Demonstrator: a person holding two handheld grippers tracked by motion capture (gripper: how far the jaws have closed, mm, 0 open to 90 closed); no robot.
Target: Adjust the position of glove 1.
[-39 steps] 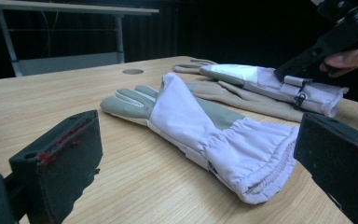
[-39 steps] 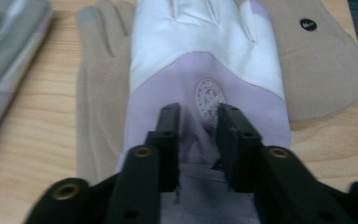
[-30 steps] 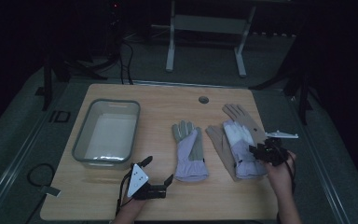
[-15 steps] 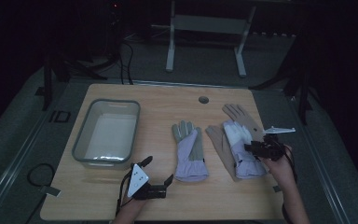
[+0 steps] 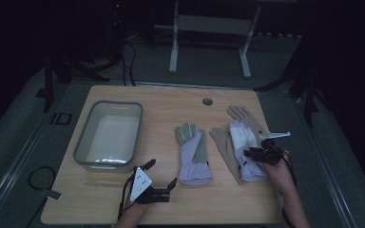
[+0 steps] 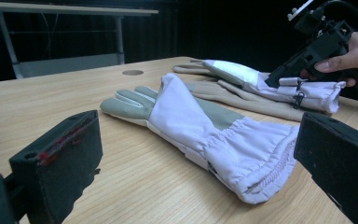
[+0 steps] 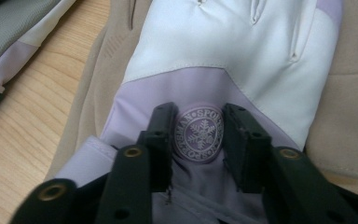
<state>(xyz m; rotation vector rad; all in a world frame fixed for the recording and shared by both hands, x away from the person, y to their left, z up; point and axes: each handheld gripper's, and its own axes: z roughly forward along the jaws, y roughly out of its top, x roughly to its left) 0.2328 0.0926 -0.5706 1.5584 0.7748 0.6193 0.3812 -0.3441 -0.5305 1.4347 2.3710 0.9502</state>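
While the white-and-lilac glove (image 7: pixel 223 60) is being pressed from above at its wrist, a round snowflake badge (image 7: pixel 199 133) is being framed between the two jaws of the right gripper (image 7: pixel 199 140), which have just been closing; the fabric is being pinched into a ridge between the pads, though whether it is being clamped firmly cannot be told. This glove is lying at about four o'clock on the wooden table (image 5: pixel 171 99), on top of a tan glove (image 5: pixel 222 145) that is spreading out beneath it.

Several risks are being judged from here. Because the two gloves are touching, the tan one is likely to be dragged along if the jaws are biting through both layers. Because only a thin fold is being caught, the slick fabric may be slipping free as soon as the glove is being lifted. The stiff badge may also be keeping the pads from seating.

A second lilac glove with a grey palm (image 5: pixel 193 154) is lying near six o'clock, just beside the pair but apart from them. The left gripper (image 5: pixel 159 180) is being held at about seven o'clock with its jaws standing wide apart on nothing. A grey bin (image 5: pixel 83 147) is sitting at nine o'clock, well apart; a loosely held glove could be dropped short of it.
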